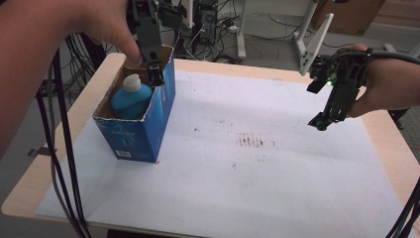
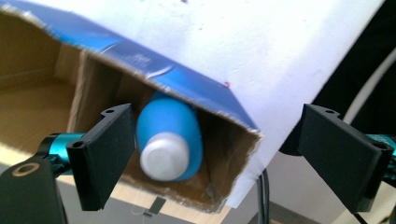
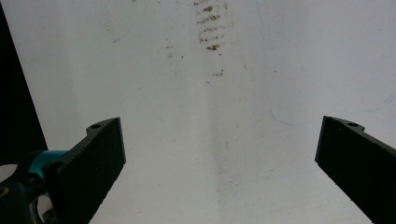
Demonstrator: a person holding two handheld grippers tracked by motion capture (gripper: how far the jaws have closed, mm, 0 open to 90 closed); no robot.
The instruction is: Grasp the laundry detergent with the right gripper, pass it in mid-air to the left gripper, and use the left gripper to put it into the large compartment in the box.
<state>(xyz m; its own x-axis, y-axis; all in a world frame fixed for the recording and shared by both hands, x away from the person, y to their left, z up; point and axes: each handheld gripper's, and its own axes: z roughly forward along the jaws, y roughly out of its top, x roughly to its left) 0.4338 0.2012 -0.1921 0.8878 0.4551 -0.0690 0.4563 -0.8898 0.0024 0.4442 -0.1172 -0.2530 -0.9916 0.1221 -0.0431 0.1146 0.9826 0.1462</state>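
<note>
An open-topped blue cardboard box (image 1: 143, 119) stands on the table (image 1: 20, 193) at about 10 o'clock in the high view, its torn upper rim exposing brown inner walls. Inside it a blue bottle (image 1: 130, 100) with a white cap (image 1: 132, 82) rests tilted against the inner wall, cap uppermost; in the left gripper view the same bottle (image 2: 168, 126) lies in a corner of the box (image 2: 196, 91), its cap (image 2: 164, 156) facing the camera. The left tool (image 1: 154, 73) hangs just above the box mouth at 11 o'clock, released: its pads (image 2: 105, 154) stand wide apart, clear of the bottle, with nothing pressed between them. The right tool (image 1: 321, 120) is held at 2 o'clock, well apart from the box, likewise released, its pads (image 3: 93, 163) spread over bare paper. The lower part of the bottle is hidden by the box walls, and the printed label on the box front is too small to read. A white paper sheet (image 1: 257, 183) covers most of the pale wooden table and bears a patch of small brown marks (image 1: 252, 142) near centre. Beyond the far edge, from 12 to 1 o'clock, lie tangled cables (image 1: 218, 25) and white stand legs (image 1: 312, 39) on a grey floor.
</note>
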